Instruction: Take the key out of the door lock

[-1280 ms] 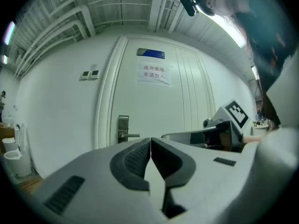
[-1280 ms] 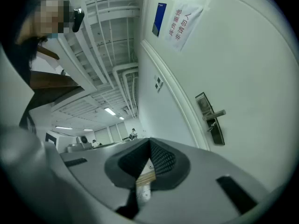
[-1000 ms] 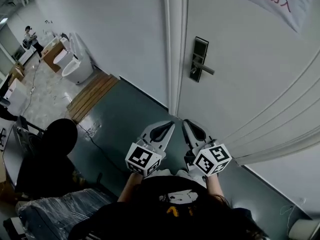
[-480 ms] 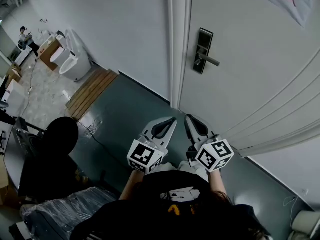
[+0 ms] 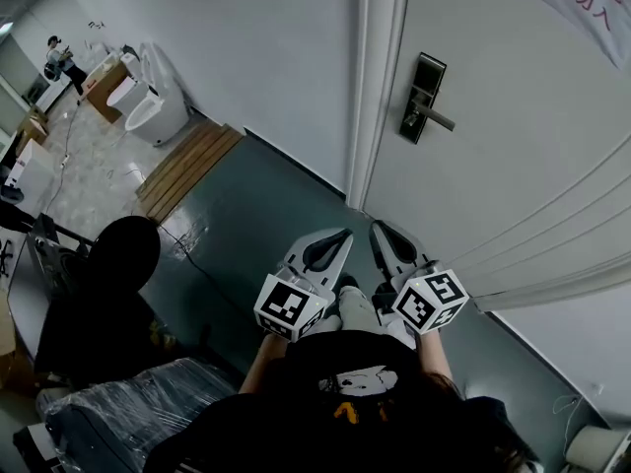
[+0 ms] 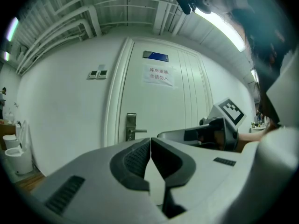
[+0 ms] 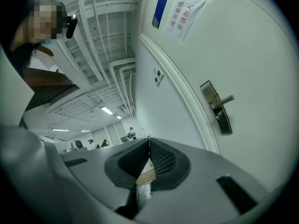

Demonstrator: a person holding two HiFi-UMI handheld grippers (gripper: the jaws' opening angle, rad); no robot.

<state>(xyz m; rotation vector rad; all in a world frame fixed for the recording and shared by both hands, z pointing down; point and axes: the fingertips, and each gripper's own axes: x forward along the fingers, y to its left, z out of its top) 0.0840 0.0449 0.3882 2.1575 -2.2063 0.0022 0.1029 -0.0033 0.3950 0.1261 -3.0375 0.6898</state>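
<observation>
A dark metal lock plate (image 5: 424,97) with a lever handle (image 5: 440,119) sits on the white door (image 5: 513,166), far ahead of both grippers. In the right gripper view a small piece (image 7: 217,116) sticks out of the lock plate (image 7: 216,107) just below the lever; it may be the key, but it is too small to tell. My left gripper (image 5: 342,236) and right gripper (image 5: 379,228) are held side by side close to my body, both shut and empty. The left gripper view shows the lock plate (image 6: 131,127) beyond the shut left gripper (image 6: 150,139). The right gripper (image 7: 149,139) is also shut.
The white door frame (image 5: 371,87) and wall stand left of the door. A wooden pallet (image 5: 187,164) and white toilets (image 5: 148,106) lie at the far left. A black round seat (image 5: 123,256) and a plastic-wrapped bundle (image 5: 118,412) are near my left. A paper sign (image 5: 582,3) hangs on the door.
The head view has shifted, so the door and lock now sit further right and lower. Both grippers stay shut and low, side by side.
</observation>
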